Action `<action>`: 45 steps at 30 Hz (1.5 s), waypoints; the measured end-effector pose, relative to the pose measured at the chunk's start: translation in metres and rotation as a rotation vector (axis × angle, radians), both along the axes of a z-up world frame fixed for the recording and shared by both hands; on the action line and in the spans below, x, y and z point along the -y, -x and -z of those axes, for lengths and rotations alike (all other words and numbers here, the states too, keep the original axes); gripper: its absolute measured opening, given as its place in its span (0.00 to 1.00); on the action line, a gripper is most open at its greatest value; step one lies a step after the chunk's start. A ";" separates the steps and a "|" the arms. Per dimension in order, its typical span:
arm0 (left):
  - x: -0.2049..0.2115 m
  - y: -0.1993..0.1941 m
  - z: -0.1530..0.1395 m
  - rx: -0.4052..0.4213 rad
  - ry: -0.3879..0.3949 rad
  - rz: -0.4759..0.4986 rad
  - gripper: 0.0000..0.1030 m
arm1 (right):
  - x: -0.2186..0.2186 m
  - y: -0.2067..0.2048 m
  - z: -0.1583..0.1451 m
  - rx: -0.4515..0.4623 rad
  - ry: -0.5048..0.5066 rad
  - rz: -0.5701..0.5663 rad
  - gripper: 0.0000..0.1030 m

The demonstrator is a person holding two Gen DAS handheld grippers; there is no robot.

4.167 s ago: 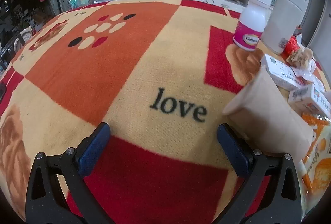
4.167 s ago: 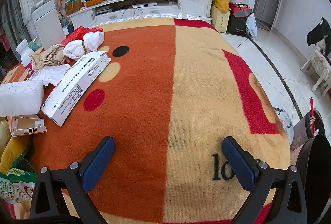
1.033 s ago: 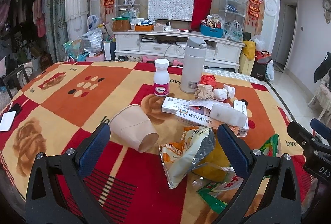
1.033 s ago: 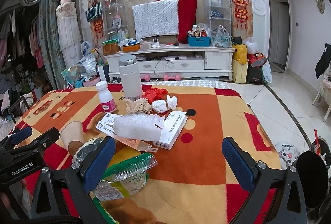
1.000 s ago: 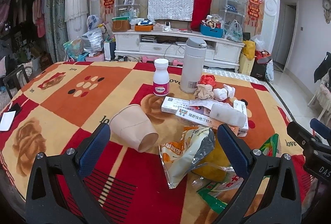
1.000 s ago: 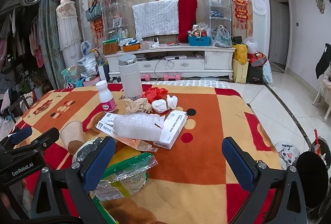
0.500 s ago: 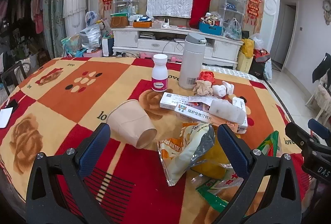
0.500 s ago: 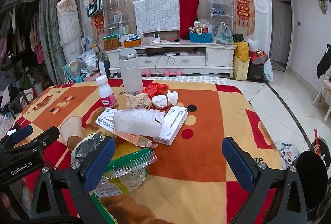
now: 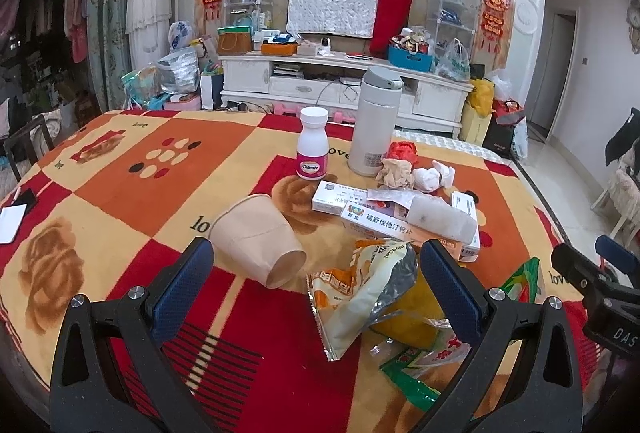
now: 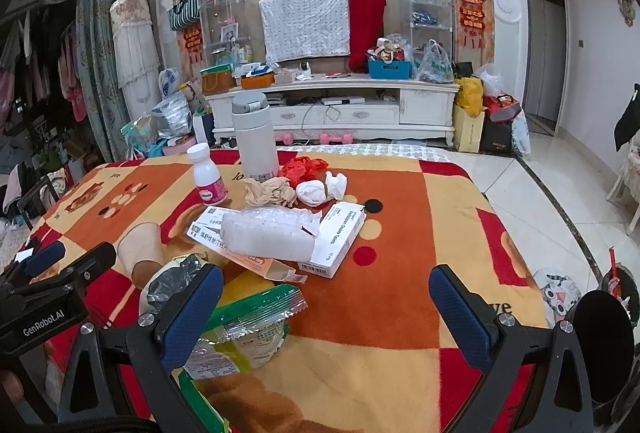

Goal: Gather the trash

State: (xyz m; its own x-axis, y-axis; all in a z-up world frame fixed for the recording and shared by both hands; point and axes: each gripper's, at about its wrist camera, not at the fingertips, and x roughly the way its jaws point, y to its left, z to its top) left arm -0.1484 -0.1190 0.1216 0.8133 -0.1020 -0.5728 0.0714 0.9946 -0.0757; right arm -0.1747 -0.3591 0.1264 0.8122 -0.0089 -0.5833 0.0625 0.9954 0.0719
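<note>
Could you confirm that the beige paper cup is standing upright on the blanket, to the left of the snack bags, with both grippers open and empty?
Not quite: the beige paper cup is lying on its side, not upright, as the left wrist view shows. The rest holds: it rests on the blanket, left of the snack bags, and the left gripper and right gripper are open and empty.

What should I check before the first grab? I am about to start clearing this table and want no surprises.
1. Left gripper open and empty: ok.
2. Right gripper open and empty: ok.
3. Snack bag within the left gripper's line, nothing on top: ok.
4. Paper cup lying on its side, free to pick: ok.
5. Bin beside the table, open: cannot tell.
6. Flask and pill bottle upright, apart from the trash: ok.
</note>
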 end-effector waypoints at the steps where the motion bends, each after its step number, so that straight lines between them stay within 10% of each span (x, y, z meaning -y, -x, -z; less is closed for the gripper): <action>1: -0.002 0.000 0.000 0.002 0.002 -0.005 1.00 | 0.000 -0.001 0.000 -0.003 0.000 -0.003 0.99; 23: -0.023 -0.012 0.018 -0.085 -0.016 0.004 1.00 | -0.009 -0.016 0.002 -0.108 -0.096 -0.118 1.00; 32: -0.027 -0.014 0.022 -0.084 -0.021 0.034 1.00 | -0.003 -0.012 0.037 -0.297 0.061 -0.151 0.99; 45: 0.013 -0.038 0.040 -0.176 -0.047 0.237 0.99 | 0.017 0.001 0.034 -0.273 -0.215 -0.301 0.99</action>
